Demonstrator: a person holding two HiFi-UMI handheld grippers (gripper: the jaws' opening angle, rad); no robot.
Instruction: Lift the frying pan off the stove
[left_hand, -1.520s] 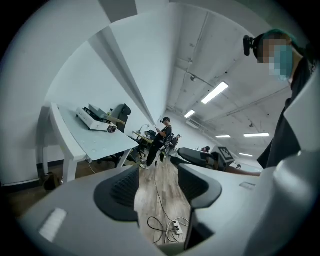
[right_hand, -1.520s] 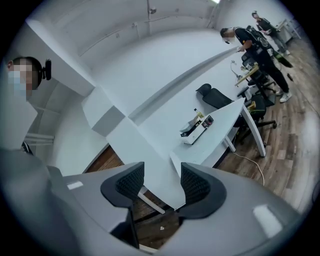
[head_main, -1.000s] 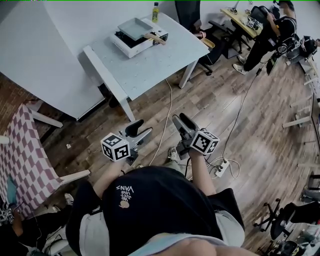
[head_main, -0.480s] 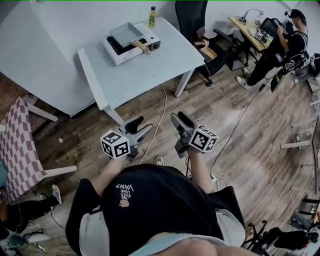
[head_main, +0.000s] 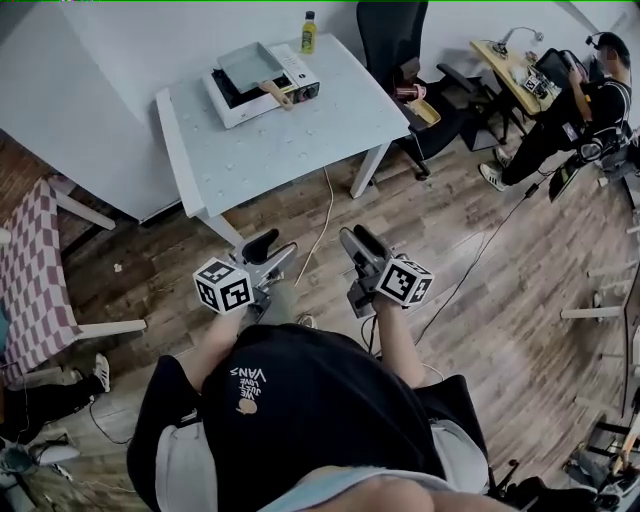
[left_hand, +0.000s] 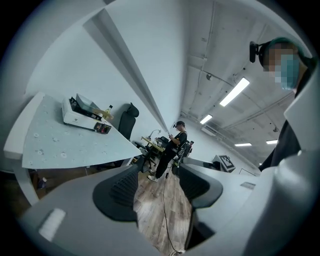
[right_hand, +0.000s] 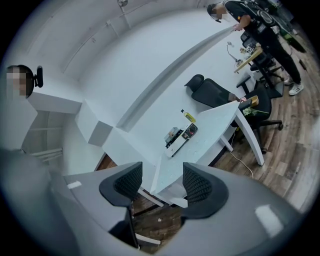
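Table (head_main: 300, 140) nearer than a sec ago. Frying pan (head_main: 246, 65) on stove (head_main: 296, 66), well ahead of left gripper (head_main: 268, 246) & right gripper (head_main: 359, 240); both gape wide, empty.

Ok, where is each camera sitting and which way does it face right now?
Head view: on the person's head, aimed steeply down; shows torso, arms, left gripper, right gripper, table and frying pan ahead.
Left gripper view: on that gripper, along its open fingers toward the table's side.
Right gripper view: likewise, along open fingers toward the table.
Shared: all three show the stove.
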